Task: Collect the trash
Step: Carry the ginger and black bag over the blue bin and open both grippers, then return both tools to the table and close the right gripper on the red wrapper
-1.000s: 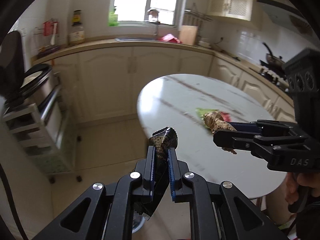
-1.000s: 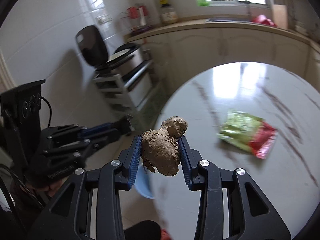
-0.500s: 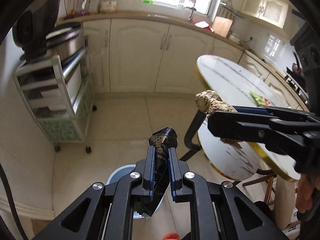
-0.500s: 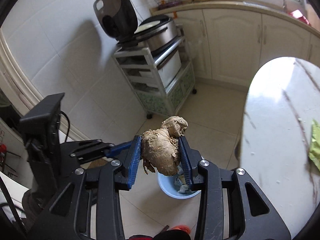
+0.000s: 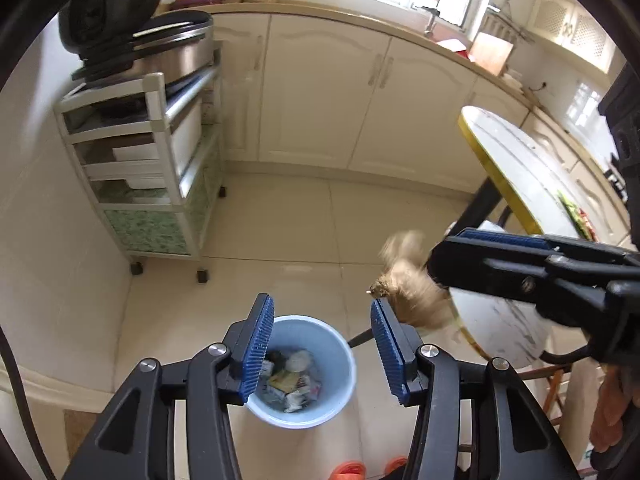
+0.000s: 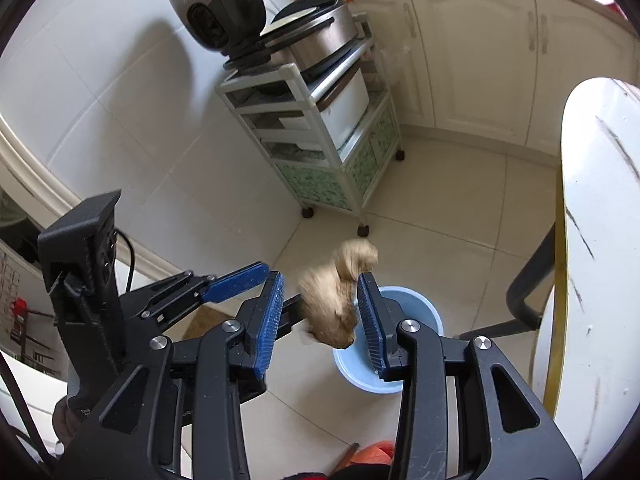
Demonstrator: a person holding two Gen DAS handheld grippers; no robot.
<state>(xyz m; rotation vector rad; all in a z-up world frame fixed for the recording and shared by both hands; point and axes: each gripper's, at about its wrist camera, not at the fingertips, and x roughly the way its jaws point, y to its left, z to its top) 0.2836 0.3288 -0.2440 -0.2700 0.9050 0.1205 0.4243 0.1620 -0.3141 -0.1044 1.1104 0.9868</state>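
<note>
Ginger root [image 6: 334, 304] (blurred) sat loose between the right gripper [image 6: 320, 320]'s spread jaws, might miss the bin [image 6: 404, 312]; left gripper [image 5: 320, 348] gaped empty.

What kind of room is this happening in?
Most likely a home kitchen. A run of cream cabinets sits under a counter with a sink tap by the window, a rice cooker stands on a wheeled cart, and a marble-look table is nearby.
</note>
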